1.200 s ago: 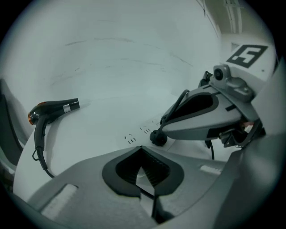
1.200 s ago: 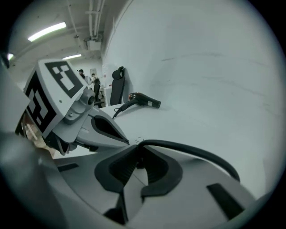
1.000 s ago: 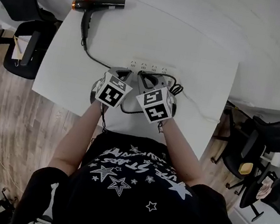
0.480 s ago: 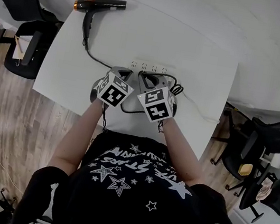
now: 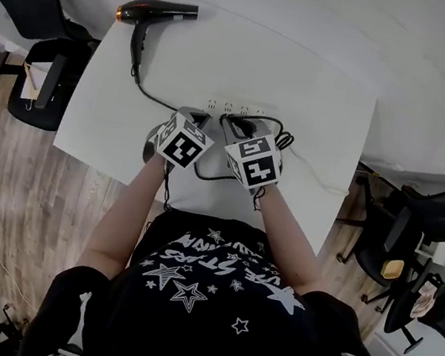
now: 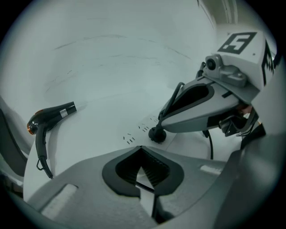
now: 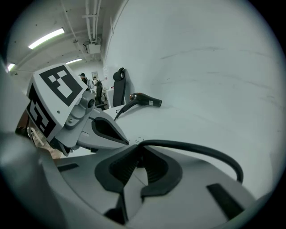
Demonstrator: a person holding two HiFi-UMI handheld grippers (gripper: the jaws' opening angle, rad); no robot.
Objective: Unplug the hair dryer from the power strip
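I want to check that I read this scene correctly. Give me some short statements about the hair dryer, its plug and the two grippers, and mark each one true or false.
1. The hair dryer lies near the far left corner of the table, apart from both grippers. True.
2. The fingers of the right gripper are wide open above bare table. False: they are closed on the black plug at the power strip.
3. The left gripper holds the hair dryer's handle. False: its fingers are shut by the power strip and the dryer lies far from it.
4. A black cord runs from the hair dryer towards the power strip. True.
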